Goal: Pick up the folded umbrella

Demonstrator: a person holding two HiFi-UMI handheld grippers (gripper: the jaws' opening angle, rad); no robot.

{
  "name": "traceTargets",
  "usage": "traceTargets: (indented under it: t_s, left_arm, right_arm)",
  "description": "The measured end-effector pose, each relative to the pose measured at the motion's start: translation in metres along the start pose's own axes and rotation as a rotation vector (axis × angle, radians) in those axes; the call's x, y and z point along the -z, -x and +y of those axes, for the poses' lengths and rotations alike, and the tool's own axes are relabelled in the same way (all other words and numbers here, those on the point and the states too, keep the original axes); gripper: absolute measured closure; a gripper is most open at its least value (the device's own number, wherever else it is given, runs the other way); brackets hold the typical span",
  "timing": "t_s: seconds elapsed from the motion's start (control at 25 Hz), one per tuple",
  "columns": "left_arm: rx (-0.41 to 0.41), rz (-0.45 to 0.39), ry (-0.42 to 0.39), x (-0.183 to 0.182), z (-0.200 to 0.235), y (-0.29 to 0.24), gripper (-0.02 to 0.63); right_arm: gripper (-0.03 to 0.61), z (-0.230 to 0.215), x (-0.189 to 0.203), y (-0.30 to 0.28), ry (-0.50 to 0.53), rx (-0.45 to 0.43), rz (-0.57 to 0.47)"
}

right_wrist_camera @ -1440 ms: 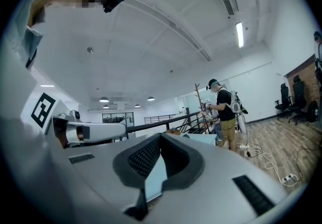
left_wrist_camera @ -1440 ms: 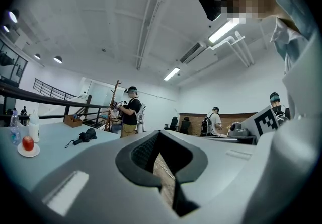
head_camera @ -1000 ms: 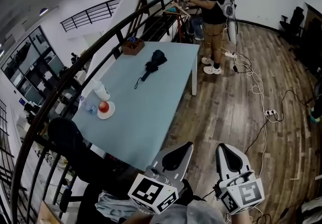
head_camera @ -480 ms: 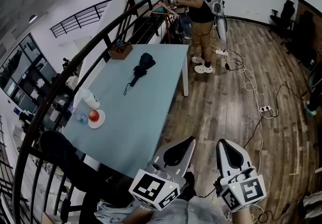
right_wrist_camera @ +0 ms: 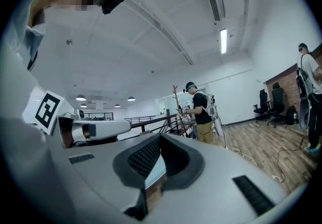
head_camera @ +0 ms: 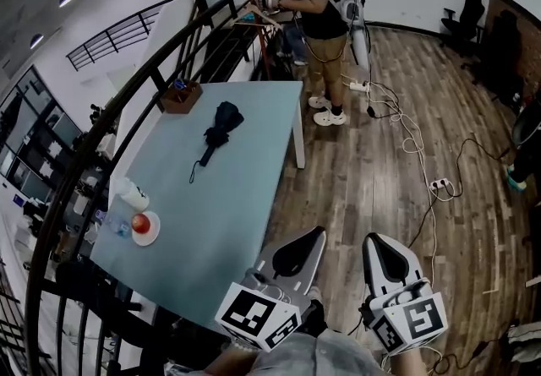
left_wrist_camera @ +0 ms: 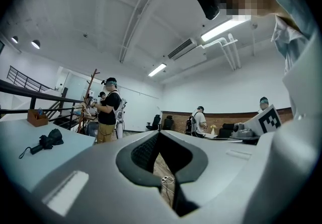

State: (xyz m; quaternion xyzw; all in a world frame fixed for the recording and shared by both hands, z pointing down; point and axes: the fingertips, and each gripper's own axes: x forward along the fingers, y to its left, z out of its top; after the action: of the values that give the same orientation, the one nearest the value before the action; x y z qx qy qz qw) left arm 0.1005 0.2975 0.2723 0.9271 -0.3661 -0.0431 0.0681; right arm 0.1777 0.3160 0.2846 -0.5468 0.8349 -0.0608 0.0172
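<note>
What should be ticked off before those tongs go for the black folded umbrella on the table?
1. Target found: ok, the black folded umbrella lies on the far half of the pale blue table.
2. Space around it: ok, the brown wooden box and the white plate with a red apple sit apart from it.
3. Tongs empty: ok, nothing is between either pair.
4. Tongs open: not ok, the left tongs and right tongs are both shut.
5. Tongs near the umbrella: not ok, both hang over the wooden floor by the table's near corner.
</note>
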Motion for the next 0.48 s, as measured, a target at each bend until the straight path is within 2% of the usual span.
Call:
traceTargets:
  t_s: [0.48]
  left_arm:
    - [-0.035,-0.007,0.045,-0.006,0.090,-0.062,0.609]
  right_arm:
    - [0.580,-0.026,-0.012,-0.110,0.029,-0.035,0.024]
